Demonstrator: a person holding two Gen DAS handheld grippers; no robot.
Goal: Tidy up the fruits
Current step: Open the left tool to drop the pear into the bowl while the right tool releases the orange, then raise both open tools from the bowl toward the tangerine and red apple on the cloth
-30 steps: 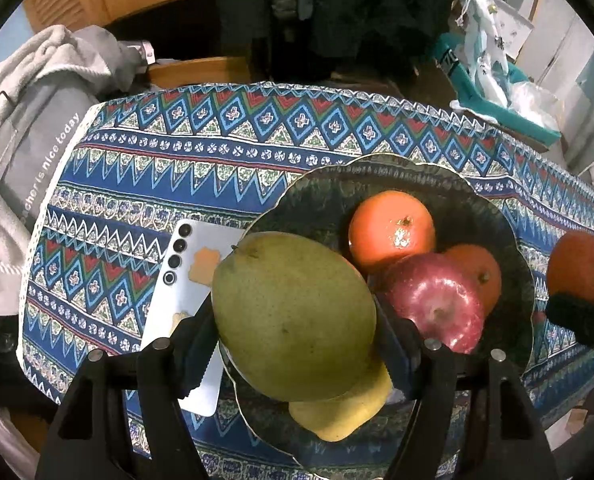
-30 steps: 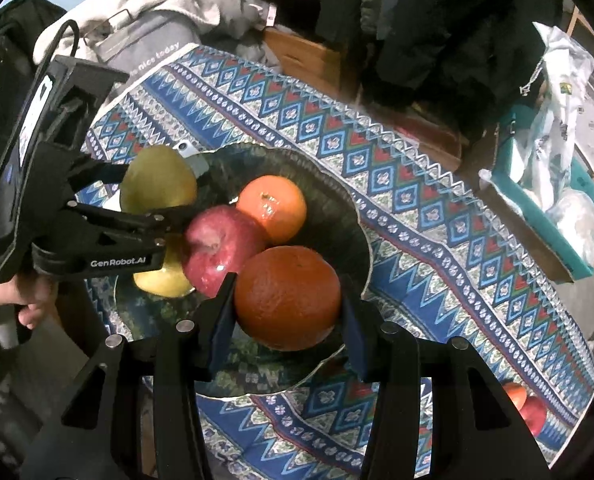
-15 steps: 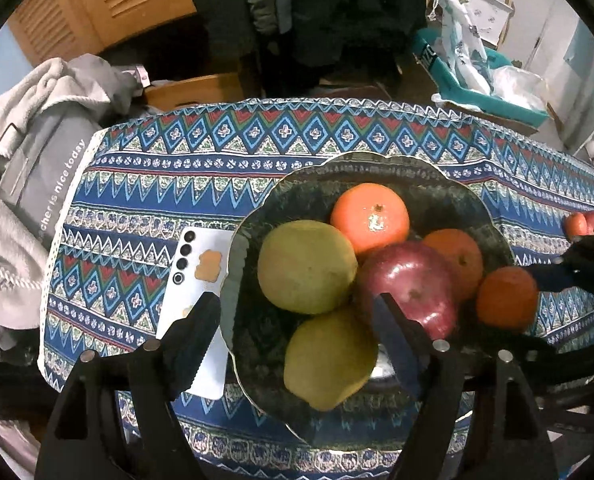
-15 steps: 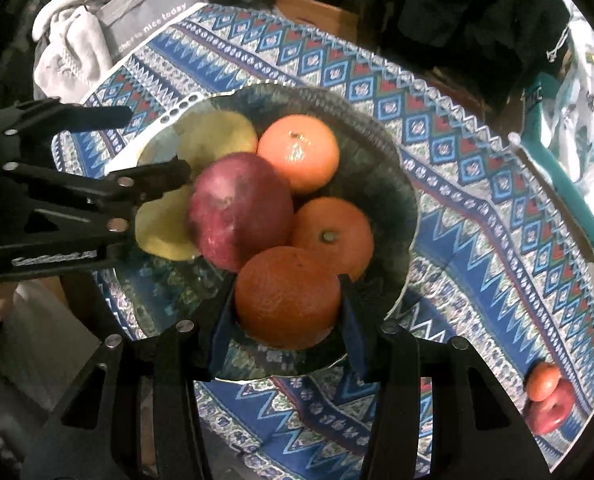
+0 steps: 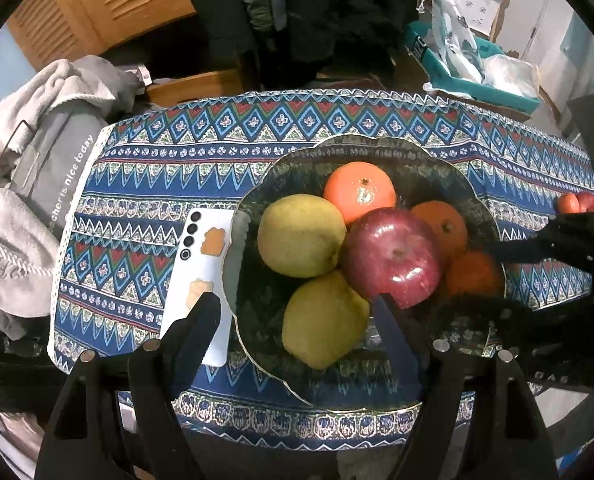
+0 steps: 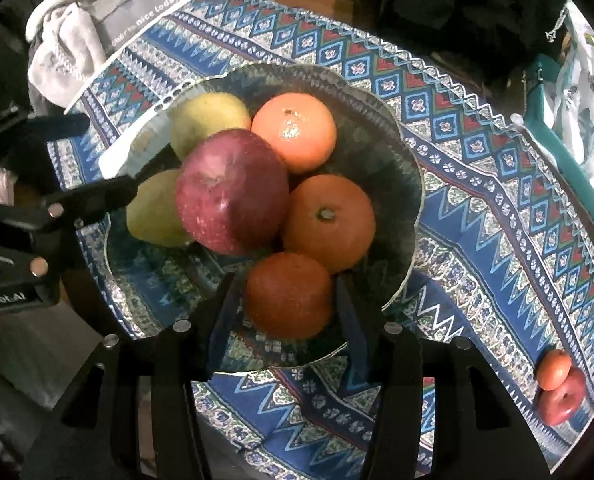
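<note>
The right gripper (image 6: 287, 300) jaws are opening around a dark orange (image 6: 289, 295), stem end seemingly hidden; the left gripper (image 5: 297, 314) jaws stand apart, empty.

Louvred wooden cabinet (image 5: 109, 4) behind patterned tablecloth (image 5: 169, 152); dark coats (image 5: 337, 8) hanging.

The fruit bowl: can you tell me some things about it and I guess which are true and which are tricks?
1. A red apple sits in the bowl. True.
2. The white phone lies inside the bowl. False: it lies on the tablecloth, tucked under the rim.
3. The left gripper holds a pear. False: its jaws are open and empty above the bowl.
4. An orange sits between the right gripper fingers. True; the jaws are opening.
5. All fruit is in the bowl. False: two pieces lie on the cloth.
</note>
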